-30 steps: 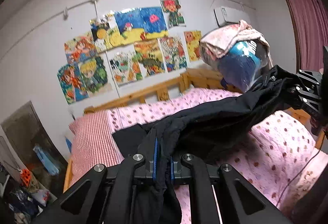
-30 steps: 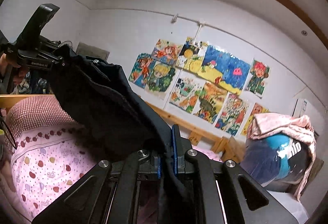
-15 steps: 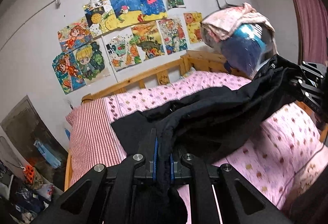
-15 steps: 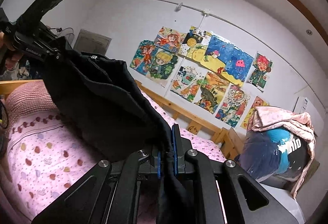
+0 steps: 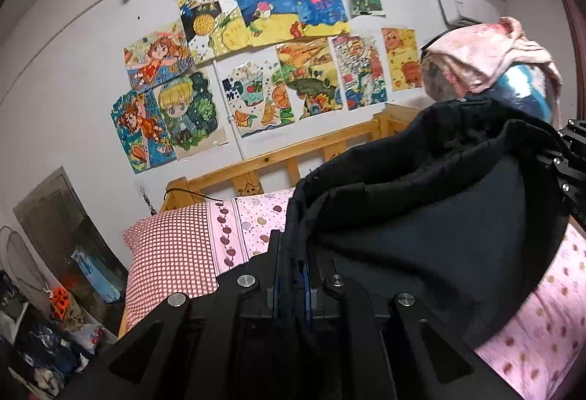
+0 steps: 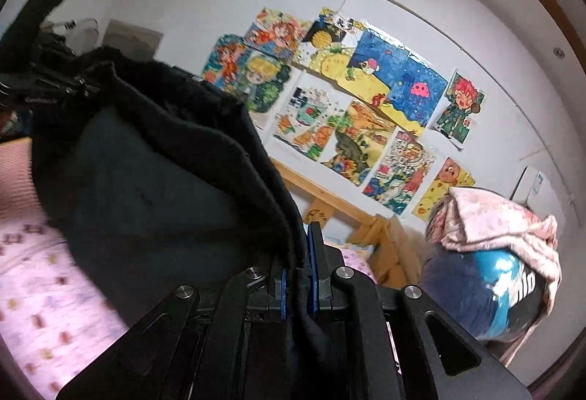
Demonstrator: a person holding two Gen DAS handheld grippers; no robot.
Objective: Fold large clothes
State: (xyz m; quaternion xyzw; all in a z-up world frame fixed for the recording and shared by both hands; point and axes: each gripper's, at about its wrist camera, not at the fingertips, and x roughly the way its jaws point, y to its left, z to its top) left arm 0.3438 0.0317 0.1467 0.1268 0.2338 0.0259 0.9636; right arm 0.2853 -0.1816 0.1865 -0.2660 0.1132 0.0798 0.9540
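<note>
A large black garment (image 5: pixel 421 217) hangs in the air between my two grippers, above a bed. My left gripper (image 5: pixel 293 253) is shut on one edge of it, the cloth pinched between the blue pads. In the left wrist view the other gripper (image 5: pixel 564 165) holds the far end at the right edge. My right gripper (image 6: pixel 297 253) is shut on the opposite edge of the black garment (image 6: pixel 154 187), which sags in a deep fold toward the other gripper (image 6: pixel 47 85) at the upper left. The garment's lower part hides much of the bed.
Under the garment lies a bed with a pink spotted sheet (image 5: pixel 531 326) and a red checked pillow (image 5: pixel 172 250). A wooden headboard rail (image 5: pixel 278 162) runs along a wall of drawings (image 5: pixel 263 70). A blue bundle topped by pink cloth (image 6: pixel 494 253) sits at the bed's end.
Both grippers have swept sideways toward the headboard with the garment. The cloth has lifted off the sheet and sags fuller between them. The right wrist view has tilted.
</note>
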